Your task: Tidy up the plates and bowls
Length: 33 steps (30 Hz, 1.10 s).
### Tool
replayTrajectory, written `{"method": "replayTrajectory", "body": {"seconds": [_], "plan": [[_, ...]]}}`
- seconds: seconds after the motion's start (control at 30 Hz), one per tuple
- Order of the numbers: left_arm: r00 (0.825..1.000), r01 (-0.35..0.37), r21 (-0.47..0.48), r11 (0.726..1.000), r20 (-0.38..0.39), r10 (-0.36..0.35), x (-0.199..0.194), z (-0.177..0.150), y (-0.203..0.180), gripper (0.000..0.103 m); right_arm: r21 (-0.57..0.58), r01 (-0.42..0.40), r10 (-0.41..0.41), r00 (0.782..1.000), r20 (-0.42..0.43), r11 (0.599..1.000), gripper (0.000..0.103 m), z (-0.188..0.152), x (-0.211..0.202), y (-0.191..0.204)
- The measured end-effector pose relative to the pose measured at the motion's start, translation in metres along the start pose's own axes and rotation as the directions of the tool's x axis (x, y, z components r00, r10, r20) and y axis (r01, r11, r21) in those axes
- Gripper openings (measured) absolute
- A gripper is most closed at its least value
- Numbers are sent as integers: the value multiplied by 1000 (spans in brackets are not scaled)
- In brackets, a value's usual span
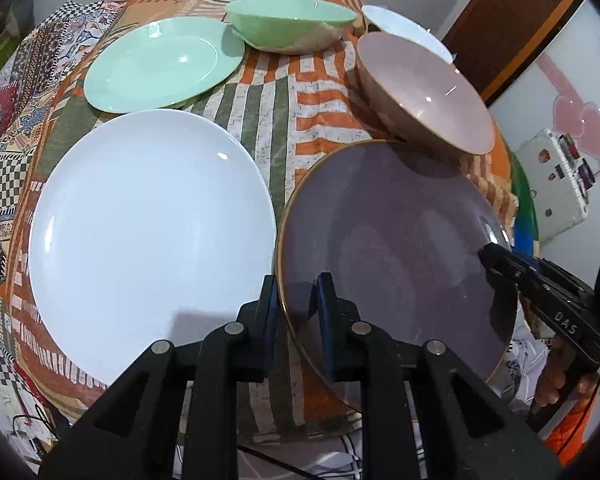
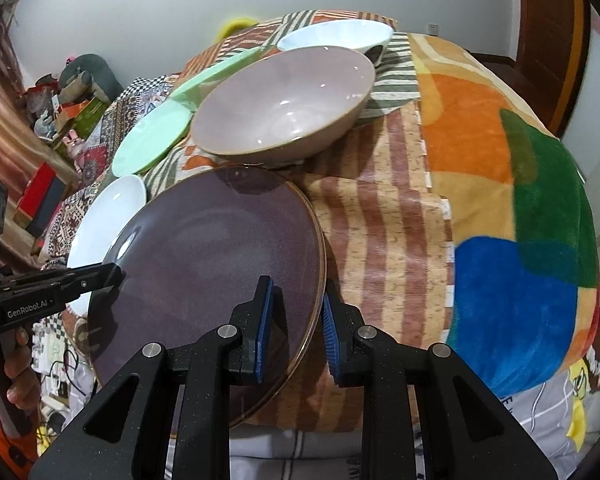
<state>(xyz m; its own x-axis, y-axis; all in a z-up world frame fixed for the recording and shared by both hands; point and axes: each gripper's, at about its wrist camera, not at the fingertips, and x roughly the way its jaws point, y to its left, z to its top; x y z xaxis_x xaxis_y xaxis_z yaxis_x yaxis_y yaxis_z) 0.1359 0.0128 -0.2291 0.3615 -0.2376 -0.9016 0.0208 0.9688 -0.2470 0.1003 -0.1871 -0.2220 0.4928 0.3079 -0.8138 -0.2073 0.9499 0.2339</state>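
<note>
A dark purple plate [image 1: 400, 264] [image 2: 220, 260] with a tan rim is gripped at two sides. My left gripper [image 1: 296, 300] [image 2: 116, 274] is shut on its near left rim. My right gripper [image 2: 296, 308] [image 1: 488, 256] is shut on the opposite rim. The plate's far edge comes close to a mauve bowl [image 1: 424, 88] [image 2: 284, 100]. To the left lies a large white plate [image 1: 148, 232] [image 2: 108, 216]. Behind it are a green plate [image 1: 160, 64] [image 2: 152, 140], a green bowl [image 1: 292, 24] and a white bowl [image 1: 404, 28] [image 2: 336, 36].
All the dishes rest on a patterned cloth [image 1: 276, 120] over a table. A bright multicoloured blanket [image 2: 500, 200] covers the right side. Clutter and boxes [image 2: 44, 120] stand against the wall at the left. A person's hand [image 2: 18, 384] holds the left gripper's handle.
</note>
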Motion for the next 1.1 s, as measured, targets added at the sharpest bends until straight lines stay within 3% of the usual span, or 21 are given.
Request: {"method": "replayTrajectory", "body": {"seconds": [0.67, 0.87, 1.1], "plan": [[1000, -17, 0, 1000, -9, 17, 10, 9, 1, 18, 19, 1, 0, 1000, -13, 1000, 21, 6, 12, -5], [1000, 13, -12, 1000, -15, -14, 7, 7, 5, 18, 3, 12, -12, 999, -31, 1000, 22, 8, 12, -3], [995, 20, -14, 1000, 94, -18, -35, 6, 11, 18, -23, 35, -34, 999, 41, 999, 27, 14, -16, -3]]}}
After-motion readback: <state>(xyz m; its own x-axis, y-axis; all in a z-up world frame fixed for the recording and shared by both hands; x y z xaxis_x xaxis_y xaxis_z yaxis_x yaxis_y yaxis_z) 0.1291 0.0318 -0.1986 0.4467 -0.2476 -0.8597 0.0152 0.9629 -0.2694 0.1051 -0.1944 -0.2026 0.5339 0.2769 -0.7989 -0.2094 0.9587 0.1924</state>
